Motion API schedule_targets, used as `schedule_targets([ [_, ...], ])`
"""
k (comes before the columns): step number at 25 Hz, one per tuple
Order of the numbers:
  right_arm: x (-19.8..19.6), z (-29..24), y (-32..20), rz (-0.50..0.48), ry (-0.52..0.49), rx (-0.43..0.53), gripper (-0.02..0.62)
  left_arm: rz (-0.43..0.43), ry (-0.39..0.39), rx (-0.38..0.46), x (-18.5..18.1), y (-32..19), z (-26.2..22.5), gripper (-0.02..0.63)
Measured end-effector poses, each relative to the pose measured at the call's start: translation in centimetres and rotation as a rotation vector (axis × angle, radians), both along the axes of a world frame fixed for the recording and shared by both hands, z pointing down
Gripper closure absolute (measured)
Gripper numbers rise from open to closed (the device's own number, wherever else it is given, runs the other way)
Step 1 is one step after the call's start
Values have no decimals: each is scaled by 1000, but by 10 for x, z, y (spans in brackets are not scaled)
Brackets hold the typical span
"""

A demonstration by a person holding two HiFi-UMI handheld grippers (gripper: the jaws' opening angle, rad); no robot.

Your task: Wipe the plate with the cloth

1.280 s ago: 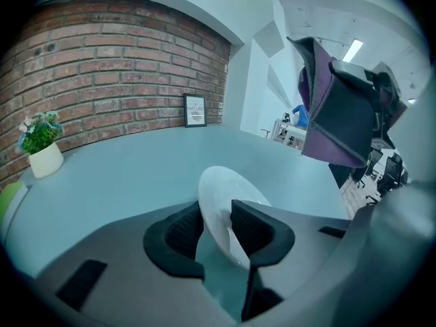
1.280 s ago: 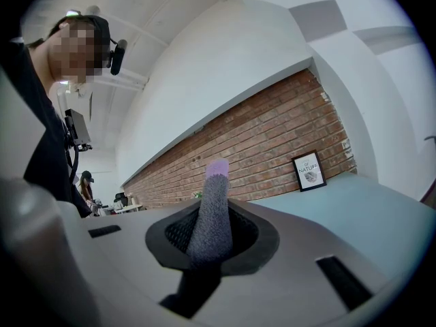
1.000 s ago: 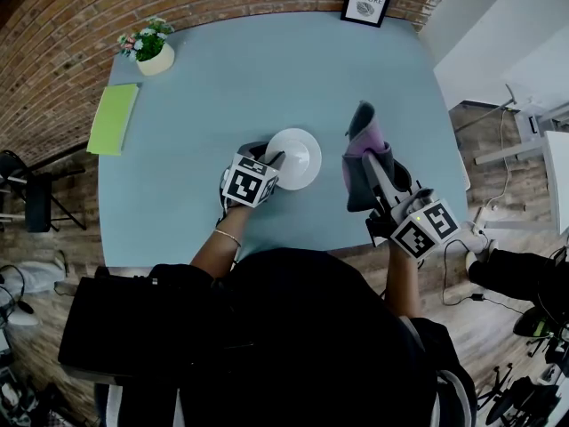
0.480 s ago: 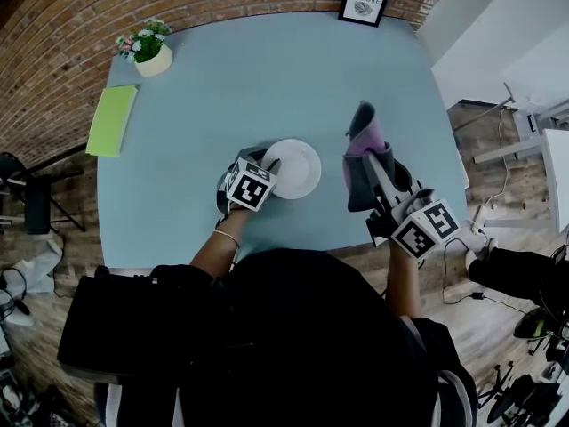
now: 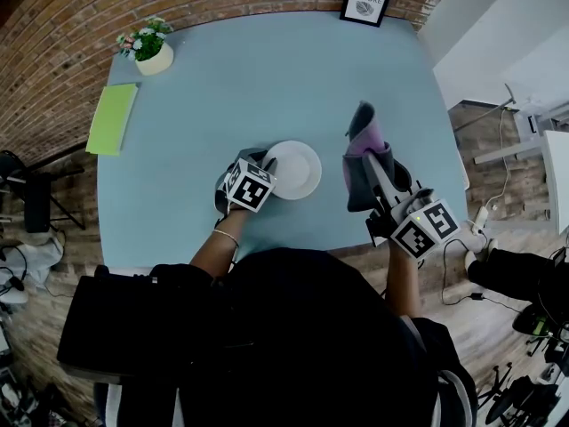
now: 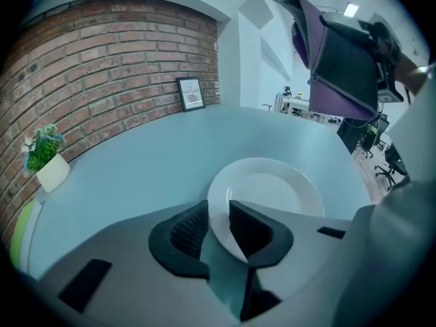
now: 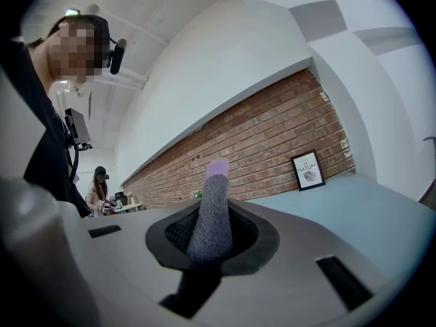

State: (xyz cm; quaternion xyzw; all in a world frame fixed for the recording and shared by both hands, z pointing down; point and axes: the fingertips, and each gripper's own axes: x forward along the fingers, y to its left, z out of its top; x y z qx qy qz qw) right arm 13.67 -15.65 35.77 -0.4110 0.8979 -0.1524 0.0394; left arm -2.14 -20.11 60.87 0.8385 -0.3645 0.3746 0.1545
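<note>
A white plate (image 5: 300, 169) (image 6: 272, 189) lies on the pale blue table (image 5: 249, 87), just in front of the person. My left gripper (image 5: 267, 164) (image 6: 218, 216) tilts down at the plate's near-left edge. Its jaws have just been closing and now straddle the rim with a gap still showing, so the gripper is open. My right gripper (image 5: 372, 165) (image 7: 211, 227) hovers level to the right of the plate, shut on a grey and purple cloth (image 5: 363, 145) (image 7: 212, 206). The cloth (image 6: 337, 60) hangs folded in the air, apart from the plate.
A potted plant (image 5: 149, 46) (image 6: 44, 157) stands at the table's far left corner, with a green notebook (image 5: 113, 118) near the left edge. A framed picture (image 5: 367, 0) (image 6: 191, 93) leans on the brick wall. A second person (image 7: 101, 182) is far in the background.
The left gripper has sunk slightly toward the table at the plate's rim, and its jaws stand narrower around that rim. The right gripper and cloth have not moved.
</note>
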Motion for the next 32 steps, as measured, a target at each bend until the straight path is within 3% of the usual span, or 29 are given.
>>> schedule_targets([
  [12, -1, 2, -1, -6, -6, -3, 555, -1, 13, 11, -2, 0, -5, 598],
  [17, -1, 1, -1, -3, -5, -2, 555, 6, 8, 24, -1, 0, -8, 600],
  [32, -2, 3, 1, -5, -17, -3, 555, 26, 188, 136, 23, -4, -66, 600],
])
